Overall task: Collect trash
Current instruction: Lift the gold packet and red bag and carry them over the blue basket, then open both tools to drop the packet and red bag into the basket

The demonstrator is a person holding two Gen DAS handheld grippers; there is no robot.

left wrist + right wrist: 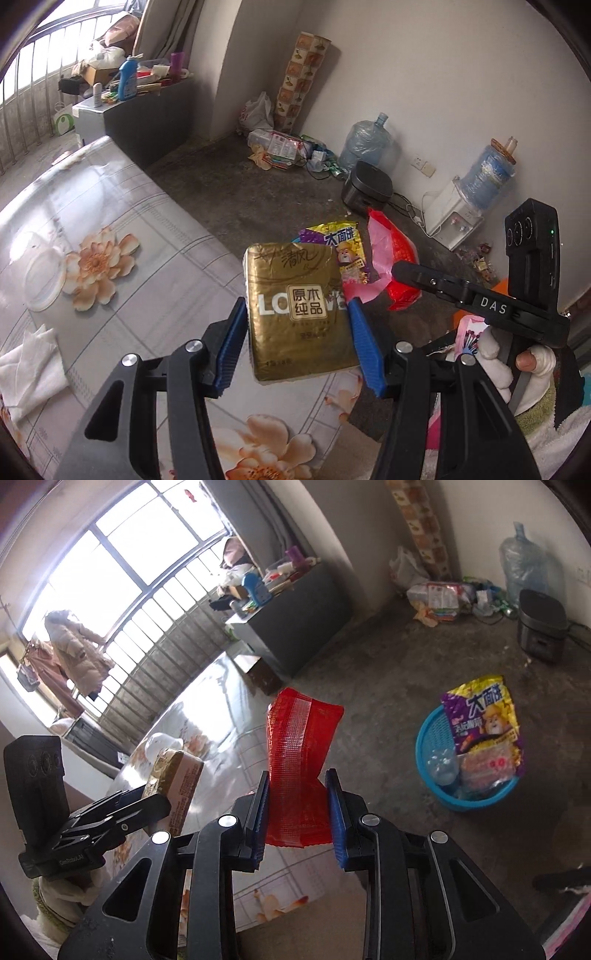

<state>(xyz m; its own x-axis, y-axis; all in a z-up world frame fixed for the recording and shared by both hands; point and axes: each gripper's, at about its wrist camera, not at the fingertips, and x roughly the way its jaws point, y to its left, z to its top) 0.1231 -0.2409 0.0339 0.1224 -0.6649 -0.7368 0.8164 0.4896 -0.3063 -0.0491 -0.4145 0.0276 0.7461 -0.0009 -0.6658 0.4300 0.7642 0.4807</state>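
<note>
- You are working over a floral-print table (122,206) above a bare concrete floor (388,672).
- Your left gripper (297,345) is clamping one gold tissue pack (299,310) reading "清风" and "原本纯品", lifted above the table edge.
- Your right gripper (297,808) is pinching one red plastic wrapper (297,764).
- One blue basket (424,749) is sitting on the floor, holding one purple-and-yellow snack bag (484,716) marked "大面饼".
- Two water jugs (364,142) are standing by the far wall.
</note>
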